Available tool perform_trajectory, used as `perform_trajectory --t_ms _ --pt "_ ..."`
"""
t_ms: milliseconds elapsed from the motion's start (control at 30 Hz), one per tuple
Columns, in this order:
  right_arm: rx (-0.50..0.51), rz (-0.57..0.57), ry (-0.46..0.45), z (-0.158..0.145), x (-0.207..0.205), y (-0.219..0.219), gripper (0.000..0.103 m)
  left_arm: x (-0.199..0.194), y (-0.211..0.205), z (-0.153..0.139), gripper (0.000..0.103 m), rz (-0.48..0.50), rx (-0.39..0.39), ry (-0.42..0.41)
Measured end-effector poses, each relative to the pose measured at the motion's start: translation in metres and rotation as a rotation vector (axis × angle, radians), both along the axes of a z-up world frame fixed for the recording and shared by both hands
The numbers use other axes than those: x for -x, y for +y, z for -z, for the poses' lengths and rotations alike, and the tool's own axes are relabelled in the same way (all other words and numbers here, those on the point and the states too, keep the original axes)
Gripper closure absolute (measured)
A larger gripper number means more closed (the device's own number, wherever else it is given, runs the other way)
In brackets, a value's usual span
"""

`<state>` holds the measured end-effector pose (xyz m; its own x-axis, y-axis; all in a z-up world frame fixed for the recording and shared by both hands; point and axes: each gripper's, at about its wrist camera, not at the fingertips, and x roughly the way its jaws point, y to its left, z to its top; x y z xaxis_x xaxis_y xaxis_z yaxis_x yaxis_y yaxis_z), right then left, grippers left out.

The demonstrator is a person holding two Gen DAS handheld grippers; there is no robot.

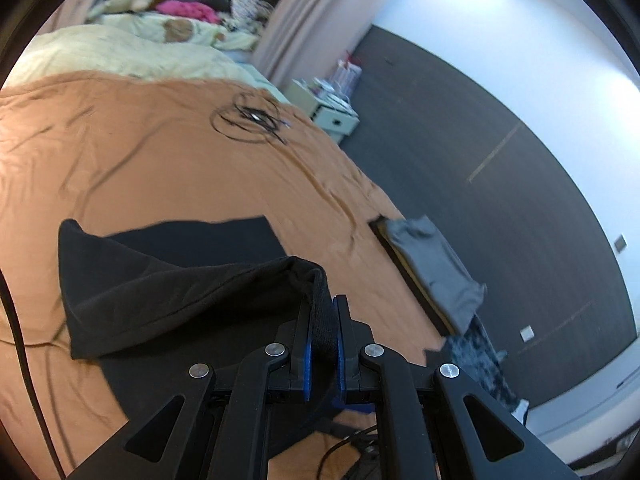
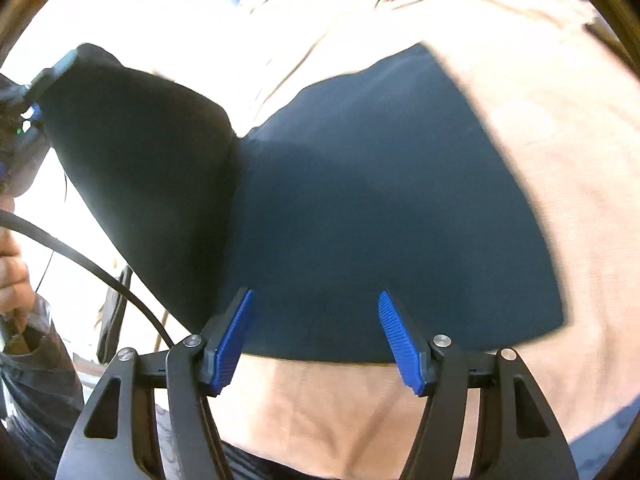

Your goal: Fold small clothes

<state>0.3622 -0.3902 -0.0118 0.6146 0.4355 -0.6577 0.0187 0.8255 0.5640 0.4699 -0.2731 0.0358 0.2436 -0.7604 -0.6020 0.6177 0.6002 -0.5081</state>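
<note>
A black garment (image 1: 168, 292) lies on the orange bed sheet (image 1: 160, 168). My left gripper (image 1: 323, 300) is shut on the garment's hem and lifts that edge, so the cloth hangs in a fold toward the left. In the right wrist view the same garment (image 2: 380, 208) lies flat, with its left part raised by the left gripper (image 2: 44, 80) at the far left. My right gripper (image 2: 314, 300) is open and empty, low over the garment's near edge, not touching it that I can tell.
A folded grey garment (image 1: 436, 268) lies on a dark board at the bed's right edge. A coil of black cable (image 1: 250, 118) rests further up the sheet. Cream bedding and a pile of clothes (image 1: 184, 10) lie at the far end. A black cable (image 2: 92, 264) runs at the left.
</note>
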Motion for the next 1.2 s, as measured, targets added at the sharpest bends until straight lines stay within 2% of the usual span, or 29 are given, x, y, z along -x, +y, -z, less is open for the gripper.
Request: perform_trajectory --t_ms 200,333,367,433,467,500,567,733,933,1033,1067,1100,1200 --pt "0.069 0.053 0.024 -0.002 0.017 -0.041 0.040 0.014 -0.049 0.029 0.094 0.091 -0.040 0.057" --pt "0.072 0.075 0.037 0.001 0.023 -0.060 0.040 0.023 -0.078 0.049 0.090 0.143 -0.068 0.121" --pt "0.073 0.076 0.037 0.002 0.025 -0.060 0.040 0.024 -0.082 0.054 0.087 0.150 -0.077 0.146" --pt "0.072 0.071 0.036 0.005 0.032 -0.052 0.040 0.024 -0.082 0.062 0.075 0.161 -0.084 0.184" --pt "0.075 0.066 0.034 0.001 0.036 -0.049 0.040 0.024 -0.080 0.064 0.063 0.153 -0.090 0.185" --pt "0.083 0.059 0.034 0.001 0.034 -0.048 0.040 0.024 -0.074 0.065 0.053 0.134 -0.098 0.173" --pt "0.101 0.039 0.030 -0.004 0.045 -0.046 0.040 0.021 -0.061 0.066 0.048 0.093 -0.108 0.153" --pt "0.163 -0.019 0.013 -0.002 0.044 -0.032 0.040 0.010 -0.014 0.083 0.048 -0.027 -0.161 0.161" --pt "0.264 -0.087 -0.012 -0.005 0.011 -0.017 0.041 0.005 0.042 0.114 0.048 -0.162 -0.214 0.219" --pt "0.330 -0.130 0.007 0.001 -0.010 -0.009 0.052 0.004 0.063 0.128 0.048 -0.226 -0.245 0.244" --pt "0.348 -0.144 0.018 0.003 -0.017 -0.007 0.060 0.005 0.071 0.132 0.048 -0.249 -0.252 0.252" --pt "0.363 -0.155 0.030 0.005 -0.022 -0.005 0.063 0.007 0.081 0.137 0.048 -0.278 -0.249 0.266" --pt "0.398 -0.207 0.044 0.008 -0.037 0.006 0.068 0.010 0.099 0.152 0.048 -0.333 -0.248 0.302"
